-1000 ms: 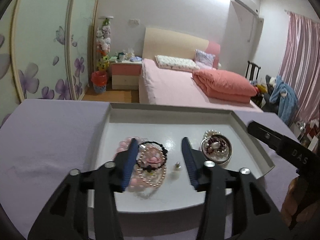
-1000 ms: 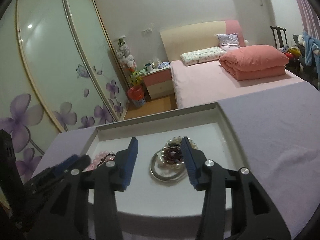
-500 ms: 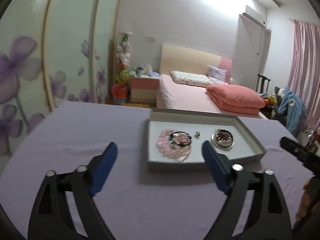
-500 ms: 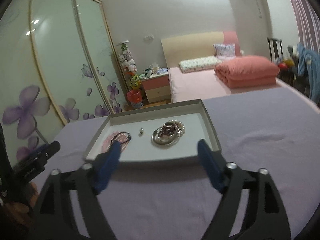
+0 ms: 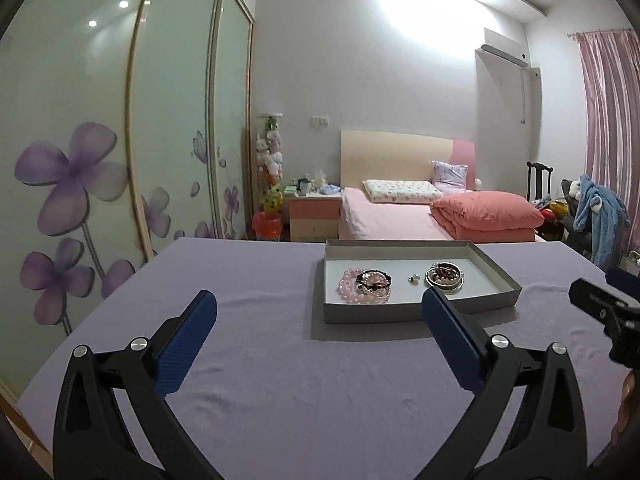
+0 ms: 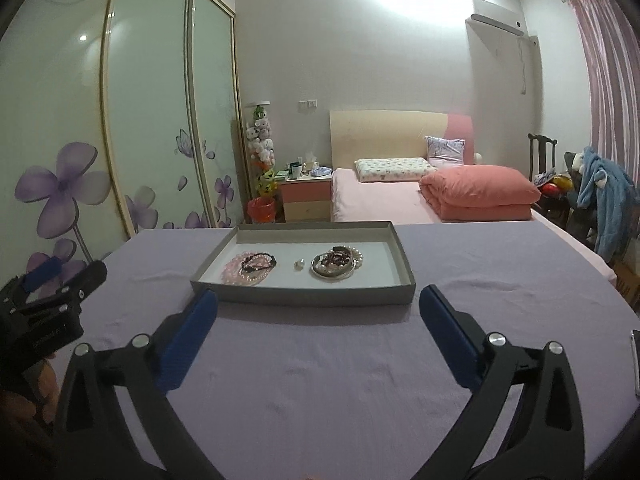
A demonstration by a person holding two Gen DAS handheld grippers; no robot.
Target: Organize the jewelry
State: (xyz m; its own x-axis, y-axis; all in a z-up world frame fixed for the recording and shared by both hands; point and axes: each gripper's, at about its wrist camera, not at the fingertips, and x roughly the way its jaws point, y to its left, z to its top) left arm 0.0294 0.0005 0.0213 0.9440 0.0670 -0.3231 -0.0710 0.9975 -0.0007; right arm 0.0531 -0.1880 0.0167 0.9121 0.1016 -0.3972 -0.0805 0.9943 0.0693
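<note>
Left hand-held gripper (image 5: pixel 319 310) level above the bench (image 5: pixel 280 380), jaws wide, right hand-held gripper (image 6: pixel 318 306) alike, both short of the jewelry tray (image 6: pixel 304 294)

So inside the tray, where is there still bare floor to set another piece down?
In the shallow grey cardboard tray, bare floor runs along the far wall and right end. The pink bead pile, small pearl earring and silver bangle cluster crowd the middle-left.

Bare purple tablecloth (image 6: pixel 320 360) before tray (image 6: pixel 304 294); tray walls rim jewelry.
</note>
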